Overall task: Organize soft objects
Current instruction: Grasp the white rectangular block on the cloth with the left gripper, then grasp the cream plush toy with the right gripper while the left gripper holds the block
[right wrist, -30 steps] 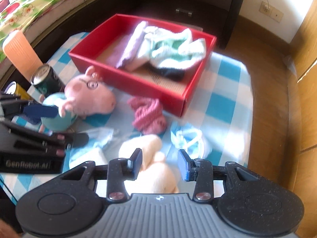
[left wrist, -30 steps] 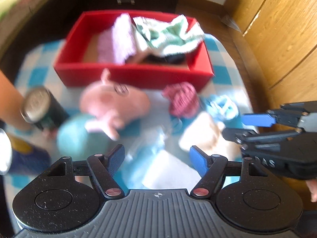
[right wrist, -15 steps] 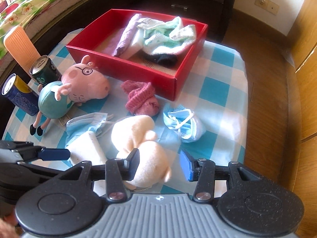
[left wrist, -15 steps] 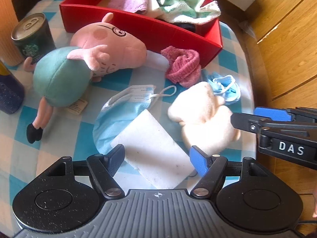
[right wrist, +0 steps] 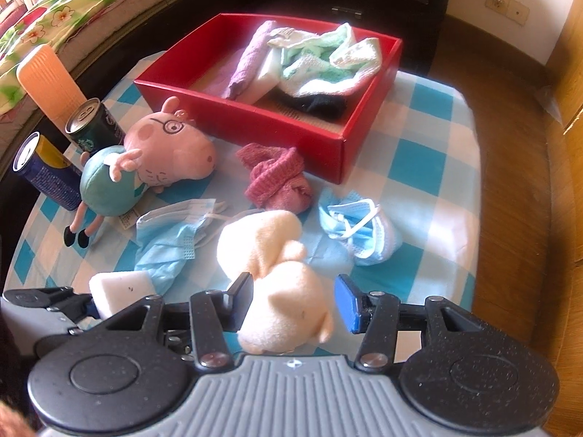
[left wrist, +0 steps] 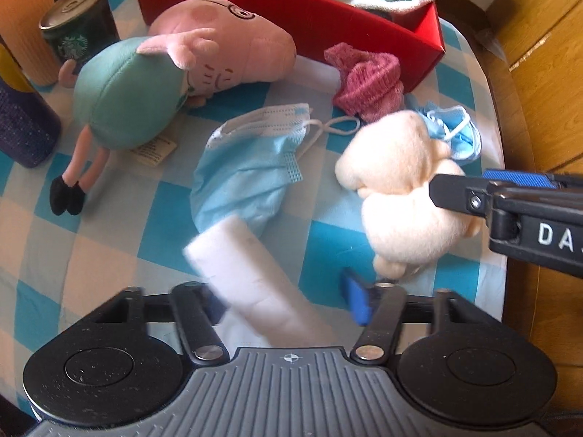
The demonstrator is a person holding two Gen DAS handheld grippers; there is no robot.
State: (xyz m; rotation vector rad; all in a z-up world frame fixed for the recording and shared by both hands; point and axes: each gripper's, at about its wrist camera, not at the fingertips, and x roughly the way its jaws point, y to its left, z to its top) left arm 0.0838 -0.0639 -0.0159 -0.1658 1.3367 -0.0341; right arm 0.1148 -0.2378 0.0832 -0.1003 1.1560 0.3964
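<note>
Left wrist view: the left gripper (left wrist: 282, 300) has its fingers spread wide, with a white sponge block (left wrist: 247, 276) lying between them. The block reaches toward the left finger, but blur makes contact uncertain; it is not clamped. A crumpled blue face mask (left wrist: 247, 167) lies just beyond the block on the blue-and-white checked tablecloth (left wrist: 109, 225).

Right wrist view: the right gripper (right wrist: 293, 302) is also spread, straddling the near end of a cream plush toy (right wrist: 277, 276). The dark left pad sits against the plush; the blue right pad stands clear of it. No grip is established.

Further items on the cloth:
- A pig plush toy (right wrist: 145, 164) in a teal dress lies on its side at the left, head toward the red box (right wrist: 255, 123).
- A pink knitted cloth (right wrist: 277, 178) lies bunched just in front of the box's near wall.
- A second blue face mask (right wrist: 359, 233) lies crumpled to the right of the cream plush.

Inside the box: a purple cloth (right wrist: 251, 58), a mint-and-white towel (right wrist: 328, 62) and a black item (right wrist: 320, 103).

Two cans stand at the cloth's left edge, a dark green one (right wrist: 91, 127) and a blue one (right wrist: 43, 171), with an orange ribbed object (right wrist: 43, 80) behind them.
</note>
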